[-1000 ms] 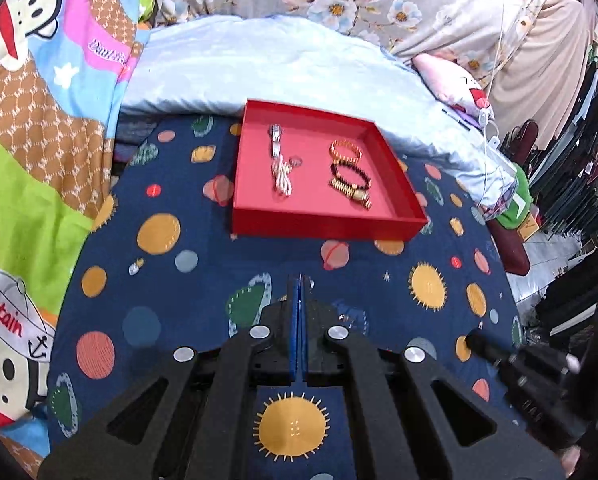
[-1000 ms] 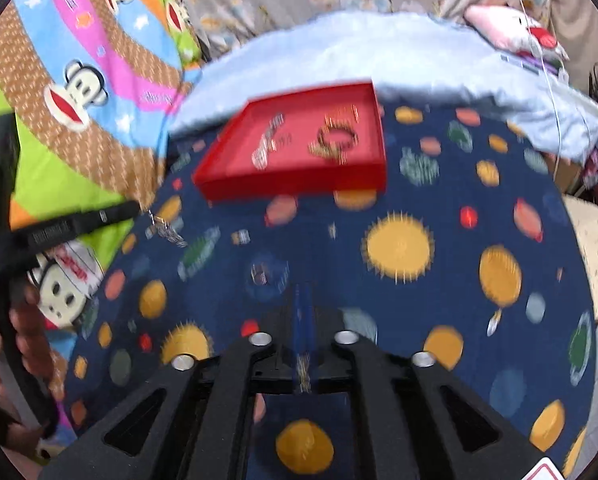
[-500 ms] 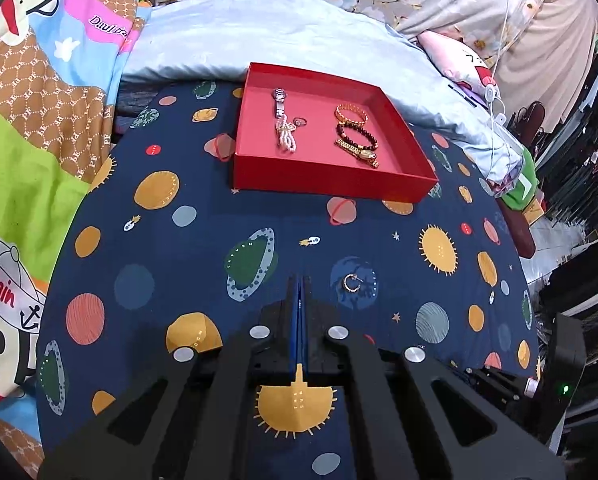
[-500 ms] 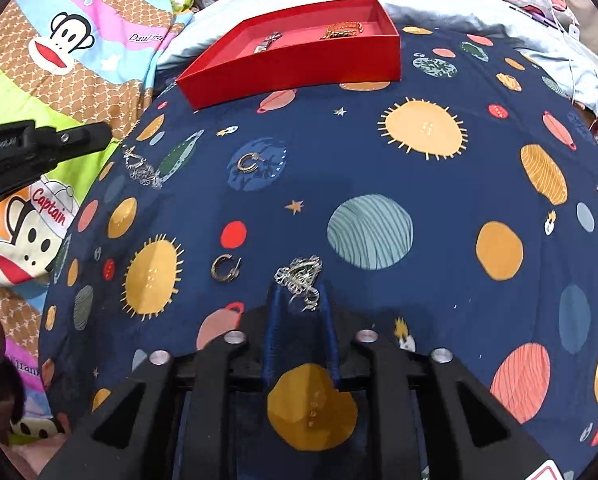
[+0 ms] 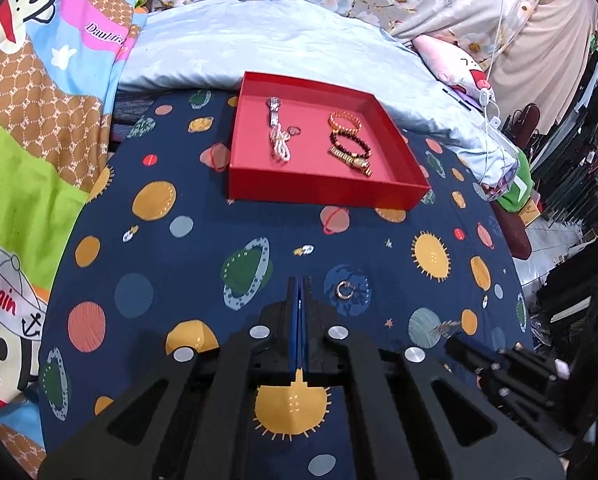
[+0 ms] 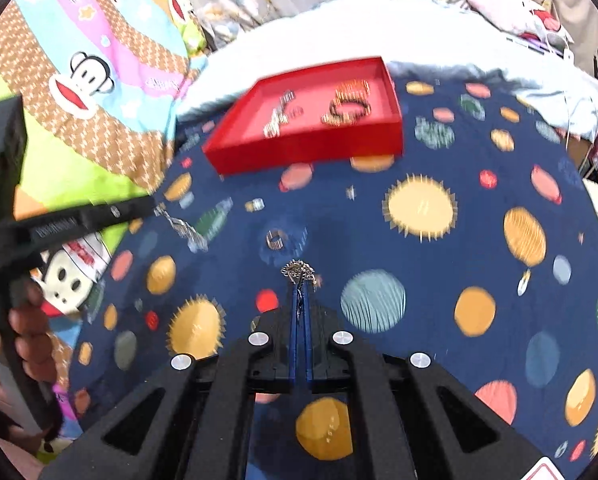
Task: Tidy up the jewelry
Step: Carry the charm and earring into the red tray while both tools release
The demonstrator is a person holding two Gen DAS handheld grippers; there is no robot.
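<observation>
- Silver chain (image 6: 299, 270) pinched in right tongs (image 6: 299, 284), clamped tight on it, bunched at the tips, well short of red tray (image 6: 379, 136).
- Left tongs (image 5: 298, 284) fully closed, empty, near side of tray (image 5: 323, 194).
- Inside tray: beaded bracelets (image 5: 345, 122), gold watch (image 5: 353, 158), pearl strand (image 5: 279, 146).
- Small hoop earring (image 5: 344, 290) on planet-print blanket (image 5: 203, 256), short of tray, just beside left tongs.

Motion blur smears the red tray's (image 6: 311, 148) jewelry (image 6: 347, 106).
</observation>
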